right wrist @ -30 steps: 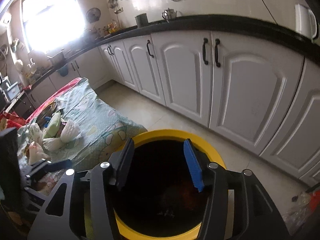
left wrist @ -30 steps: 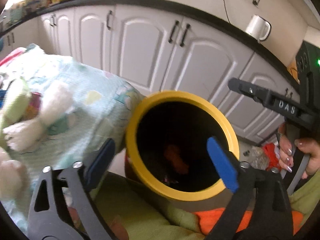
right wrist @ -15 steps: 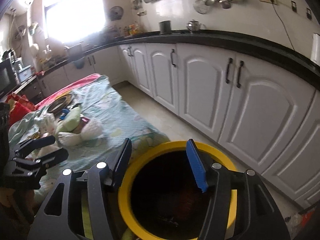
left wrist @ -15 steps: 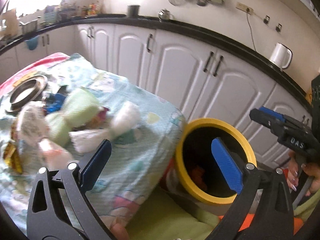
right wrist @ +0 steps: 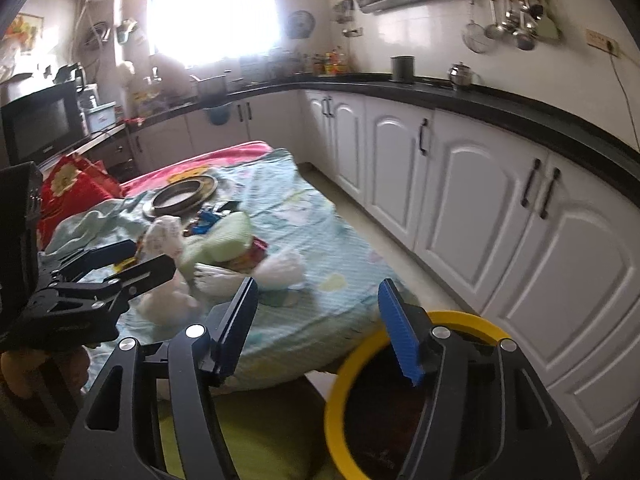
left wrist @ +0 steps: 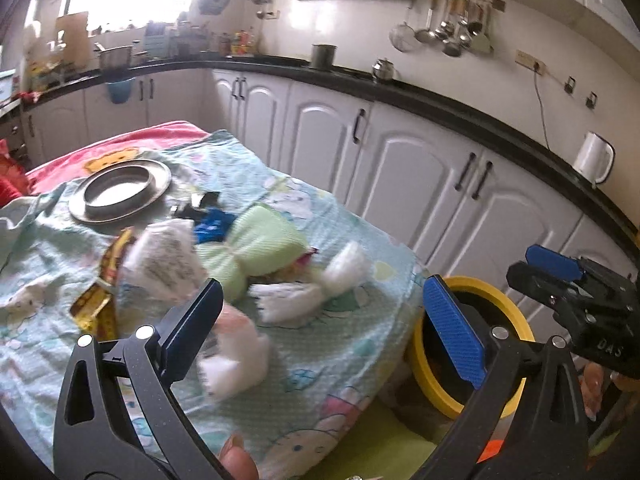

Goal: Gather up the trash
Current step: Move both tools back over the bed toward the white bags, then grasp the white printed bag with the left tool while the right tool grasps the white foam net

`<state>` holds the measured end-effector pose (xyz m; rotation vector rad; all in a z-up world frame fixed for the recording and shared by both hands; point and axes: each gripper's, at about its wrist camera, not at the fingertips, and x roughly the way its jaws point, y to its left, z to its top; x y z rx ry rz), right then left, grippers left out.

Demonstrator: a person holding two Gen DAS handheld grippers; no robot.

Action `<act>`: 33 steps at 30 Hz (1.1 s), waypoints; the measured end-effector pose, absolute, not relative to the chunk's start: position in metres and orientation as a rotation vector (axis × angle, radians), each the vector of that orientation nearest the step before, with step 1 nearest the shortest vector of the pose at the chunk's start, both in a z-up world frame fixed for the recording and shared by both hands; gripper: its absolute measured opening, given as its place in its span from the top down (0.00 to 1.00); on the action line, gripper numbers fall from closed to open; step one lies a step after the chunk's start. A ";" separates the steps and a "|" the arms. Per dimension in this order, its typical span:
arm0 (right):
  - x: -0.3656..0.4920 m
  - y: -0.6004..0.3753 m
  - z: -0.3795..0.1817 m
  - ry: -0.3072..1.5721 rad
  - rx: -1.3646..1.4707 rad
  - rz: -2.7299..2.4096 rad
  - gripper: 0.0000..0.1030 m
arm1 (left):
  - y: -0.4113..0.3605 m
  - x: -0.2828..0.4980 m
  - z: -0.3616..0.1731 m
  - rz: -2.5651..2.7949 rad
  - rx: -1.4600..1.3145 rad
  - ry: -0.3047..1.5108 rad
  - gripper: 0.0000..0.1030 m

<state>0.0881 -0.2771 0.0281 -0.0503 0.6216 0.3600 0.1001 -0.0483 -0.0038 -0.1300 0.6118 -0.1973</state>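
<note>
Left wrist view: the left gripper (left wrist: 320, 332) is hanging over the near edge of a cloth-covered table (left wrist: 352, 344), its jaws standing wide apart and holding nothing; the litter is lying ahead of it and slightly to the left, a heap made up of a crumpled white wrapper (left wrist: 164, 260), a pale green bag (left wrist: 256, 248), a white plastic bag (left wrist: 316, 284) and a yellow foil wrapper (left wrist: 100, 292), with a pinkish-white wad (left wrist: 236, 356) nearest of all, sitting just beyond the left jaw; the white plastic bag is stretching its long axis across the view, roughly crosswise to the fingers; a steel plate (left wrist: 116, 190) is resting farther back; the yellow-rimmed bin (left wrist: 520, 340) is standing below the table edge to the right, and the right gripper (left wrist: 560, 276) is showing above it.

Right wrist view: the right gripper (right wrist: 316, 320) is opening, nothing between its jaws; the same heap is lying ahead and to the left, well beyond its fingertips, while the yellow-rimmed bin (right wrist: 340, 392) is sitting directly beneath its right jaw; the left gripper (right wrist: 132, 260) is reaching in from the left edge, its tips already beside the heap; judged from both views, the left hand is the nearer to the trash, and the next pickup looks to be its to make.
</note>
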 end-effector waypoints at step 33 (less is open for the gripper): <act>0.178 -0.195 -0.018 0.740 -0.065 0.387 0.38 | 0.037 0.117 -0.060 -0.064 -0.402 0.727 0.11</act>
